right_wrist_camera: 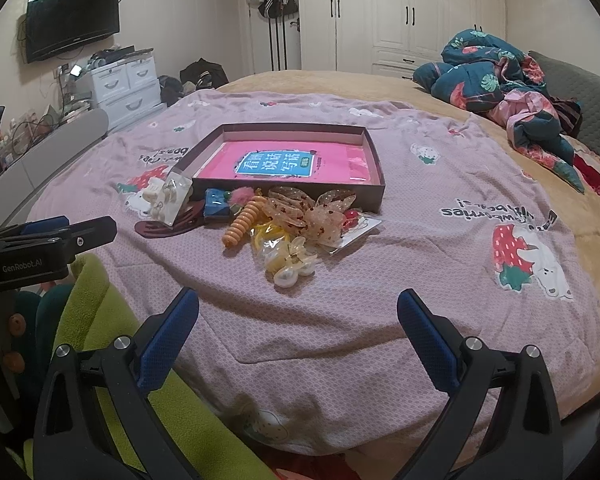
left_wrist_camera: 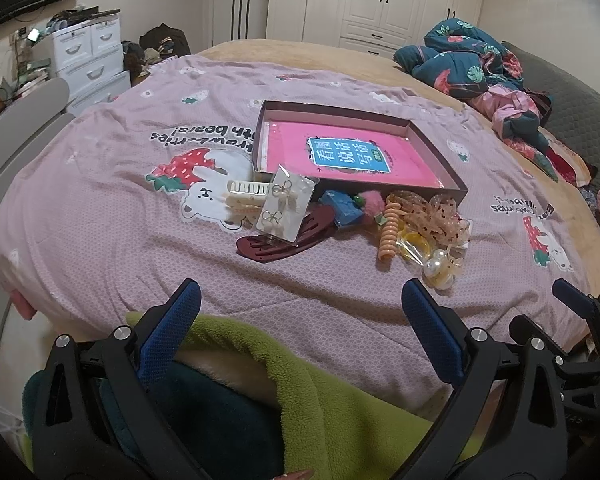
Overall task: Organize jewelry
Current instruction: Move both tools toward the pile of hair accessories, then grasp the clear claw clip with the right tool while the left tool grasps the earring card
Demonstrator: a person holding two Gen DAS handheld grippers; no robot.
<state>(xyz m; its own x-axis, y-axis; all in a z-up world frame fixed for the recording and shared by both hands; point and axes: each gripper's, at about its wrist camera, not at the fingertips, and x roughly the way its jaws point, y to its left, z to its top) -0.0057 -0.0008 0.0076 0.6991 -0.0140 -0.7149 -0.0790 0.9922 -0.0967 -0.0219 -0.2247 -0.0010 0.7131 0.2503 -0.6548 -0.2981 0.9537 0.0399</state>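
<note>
Nothing looks sorted yet: the box (left_wrist_camera: 432, 148) on the bed (left_wrist_camera: 140, 240) holds only a pink booklet (right_wrist_camera: 288, 164), as far as the fisheye shows. The jewelry pile (right_wrist_camera: 292, 220) — clips, bows, pearl pieces — lies just outside its near wall, at 12 o'clock from both grippers. The left gripper (left_wrist_camera: 300, 308) and the right gripper (right_wrist_camera: 298, 312) hover with fingers spread wide, holding nothing — every piece remains to be placed.

Hair accessories (right_wrist_camera: 288, 220) heaped beside shallow open box (right_wrist_camera: 374, 196)
</note>
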